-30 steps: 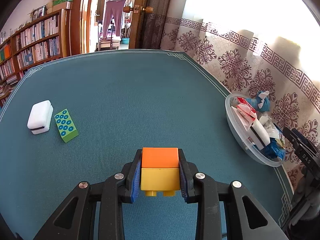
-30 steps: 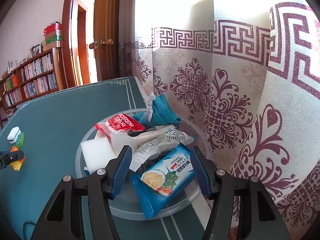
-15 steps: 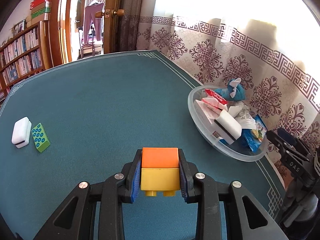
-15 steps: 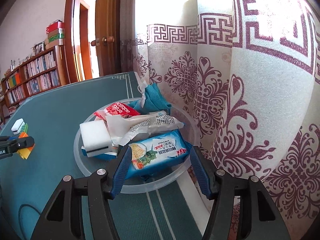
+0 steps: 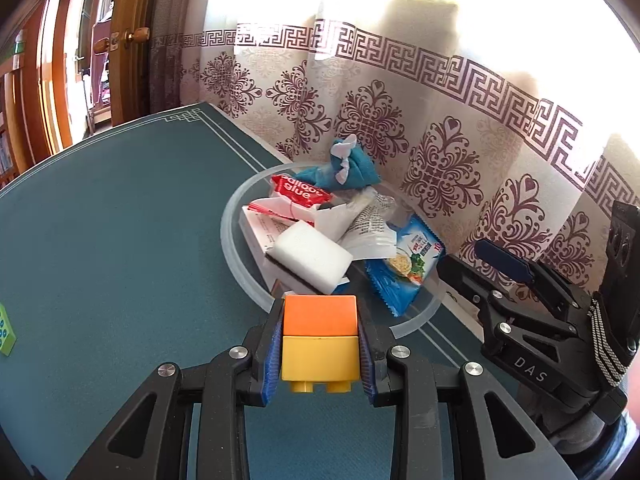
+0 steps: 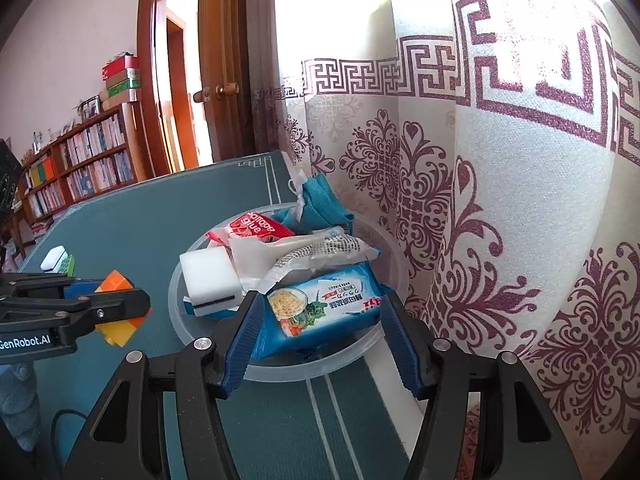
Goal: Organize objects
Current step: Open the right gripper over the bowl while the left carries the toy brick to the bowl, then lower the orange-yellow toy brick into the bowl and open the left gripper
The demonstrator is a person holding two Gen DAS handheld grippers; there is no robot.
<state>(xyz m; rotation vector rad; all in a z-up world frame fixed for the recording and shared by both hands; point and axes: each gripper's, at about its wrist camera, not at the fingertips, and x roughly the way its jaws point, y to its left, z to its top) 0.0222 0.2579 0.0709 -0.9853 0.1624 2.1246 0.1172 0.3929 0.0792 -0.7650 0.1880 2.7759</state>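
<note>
My left gripper (image 5: 319,350) is shut on an orange and yellow block stack (image 5: 319,338), held just in front of the near rim of a clear plastic bowl (image 5: 230,240). The stack also shows in the right wrist view (image 6: 120,312). The bowl (image 6: 280,368) holds a white sponge (image 5: 310,258), a blue cracker packet (image 6: 320,308), a red glue packet (image 5: 300,196), a blue cloth (image 5: 352,170) and white wrappers. My right gripper (image 6: 320,336) is open and empty, back from the bowl's near rim, its fingers either side of the cracker packet in view.
A green studded block (image 6: 67,264) and a white sponge (image 6: 54,258) lie on the teal table at the far left. A patterned curtain (image 6: 480,200) hangs close behind the bowl along the table's right edge. Bookshelves and a door stand beyond.
My left gripper has swung right and closer to the bowl with the block stack. My right gripper has drawn back slightly from the bowl.
</note>
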